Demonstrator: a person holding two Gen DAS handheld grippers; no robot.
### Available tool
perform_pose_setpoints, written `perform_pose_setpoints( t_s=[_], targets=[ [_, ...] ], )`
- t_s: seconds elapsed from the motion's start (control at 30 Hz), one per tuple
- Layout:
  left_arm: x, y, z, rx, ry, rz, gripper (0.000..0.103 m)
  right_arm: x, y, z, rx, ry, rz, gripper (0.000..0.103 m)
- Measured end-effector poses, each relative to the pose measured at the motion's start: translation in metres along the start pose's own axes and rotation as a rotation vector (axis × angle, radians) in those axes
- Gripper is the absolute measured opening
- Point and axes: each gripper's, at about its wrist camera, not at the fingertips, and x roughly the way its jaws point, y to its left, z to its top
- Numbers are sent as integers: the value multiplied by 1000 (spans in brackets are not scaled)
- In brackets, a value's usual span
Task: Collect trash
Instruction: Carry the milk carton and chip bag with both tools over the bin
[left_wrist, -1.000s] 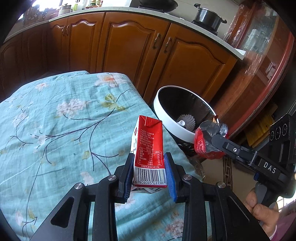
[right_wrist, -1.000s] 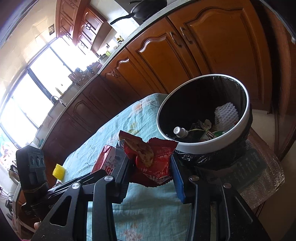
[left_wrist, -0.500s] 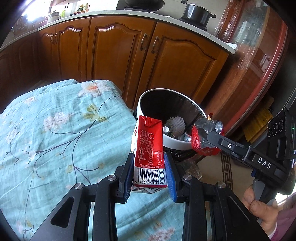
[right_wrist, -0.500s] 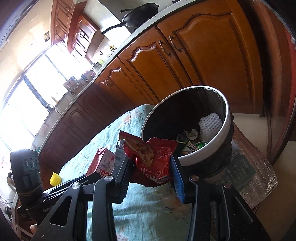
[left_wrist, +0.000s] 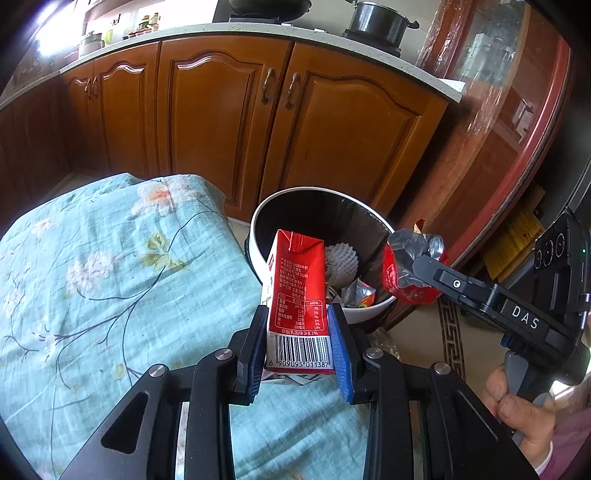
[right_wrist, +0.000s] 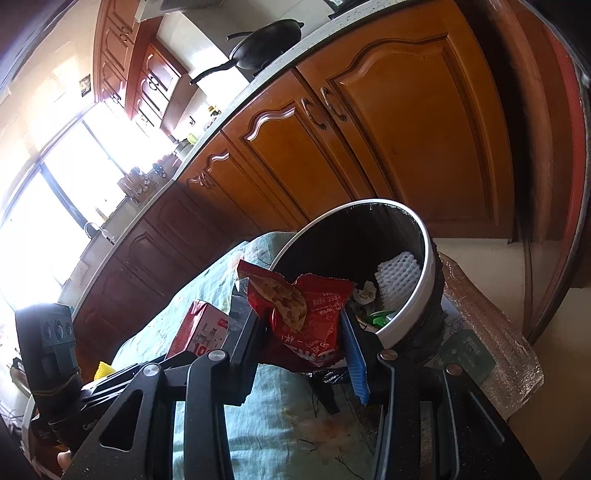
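The left gripper (left_wrist: 297, 347) has its jaws closed partway on a red milk carton (left_wrist: 299, 291), the blue pads pressing its two narrow sides low down, near the barcode. The carton stands upright in the grip, its long axis running up and away from the jaws, its folded top reaching over the near rim of the trash bin (left_wrist: 369, 314).

The right gripper (right_wrist: 303, 343) has its jaws somewhat wider and clamped on a crumpled red snack wrapper (right_wrist: 314, 317), whose torn top sticks up above the pads. In the left wrist view the wrapper hangs at the bin's right rim, partly over the opening, with a hand (left_wrist: 517, 402) on the grip below.

The bin, white-rimmed with a black liner, sits on the floor just past the corner of the worktop under its floral teal cloth (left_wrist: 92, 277). It lies straight ahead of and below both jaws. White foam netting (left_wrist: 341, 258) and other scraps already lie inside.

Judging from this, both pieces are close to release. The wrapper looks nearer to dropping clear. The carton's base is held back over the cloth's edge, so the left hand probably needs a little more forward reach. Wooden cabinets (left_wrist: 221, 122) stand behind.
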Motion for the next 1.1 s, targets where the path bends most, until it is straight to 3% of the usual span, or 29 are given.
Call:
perform_pose_setpoints(
  t_s=[1.1],
  targets=[
    [83, -32, 56, 50, 54, 34, 31, 29, -23, 34, -15, 30, -86, 42]
  ],
)
